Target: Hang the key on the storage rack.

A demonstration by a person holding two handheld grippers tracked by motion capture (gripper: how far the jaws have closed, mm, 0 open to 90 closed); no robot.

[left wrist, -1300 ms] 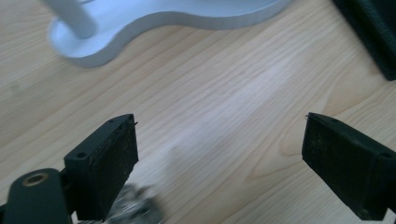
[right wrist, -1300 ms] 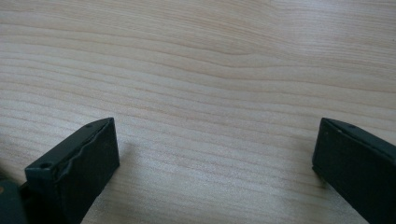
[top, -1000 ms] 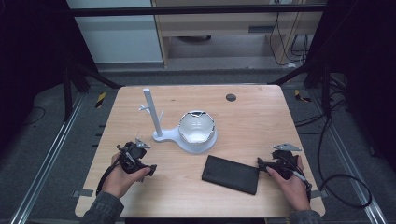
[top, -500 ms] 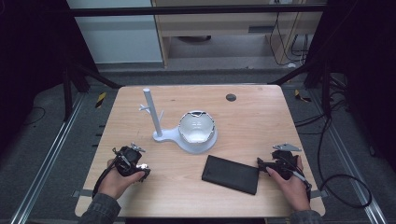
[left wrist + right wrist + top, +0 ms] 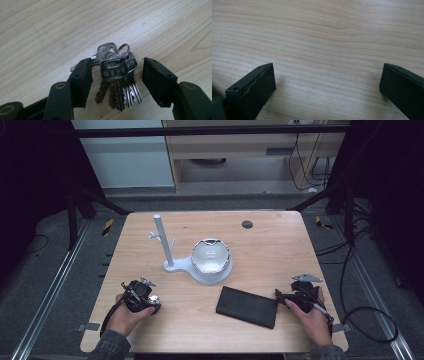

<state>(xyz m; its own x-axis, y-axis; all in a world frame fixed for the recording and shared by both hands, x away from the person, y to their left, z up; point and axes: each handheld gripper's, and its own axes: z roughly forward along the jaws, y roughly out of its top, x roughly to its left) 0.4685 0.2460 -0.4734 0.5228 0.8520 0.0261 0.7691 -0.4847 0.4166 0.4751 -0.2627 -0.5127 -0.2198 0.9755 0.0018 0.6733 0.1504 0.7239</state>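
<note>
A bunch of silver keys (image 5: pixel 117 75) on a split ring lies flat on the wooden table (image 5: pixel 280 250). My left gripper (image 5: pixel 117 71) is open, one jaw on either side of the bunch, neither pressing on it. In the high view the left gripper (image 5: pixel 149 302) sits near the table's front left, held by a hand. At the front right my right gripper (image 5: pixel 280 295) points left toward a flat black case (image 5: pixel 247 306). Its own view has the right gripper (image 5: pixel 327 75) wide open over bare wood.
A white stand (image 5: pixel 172 265) with an upright post (image 5: pixel 161 237) and small pegs stands mid-table, its round base holding a shiny bowl (image 5: pixel 211 256). A small dark disc (image 5: pixel 247 224) lies near the far edge. Bare wood stretches between the stand and the front edge.
My left gripper has shifted slightly toward the near edge and settled around the keys. The right gripper and the black case have stayed where they were.
</note>
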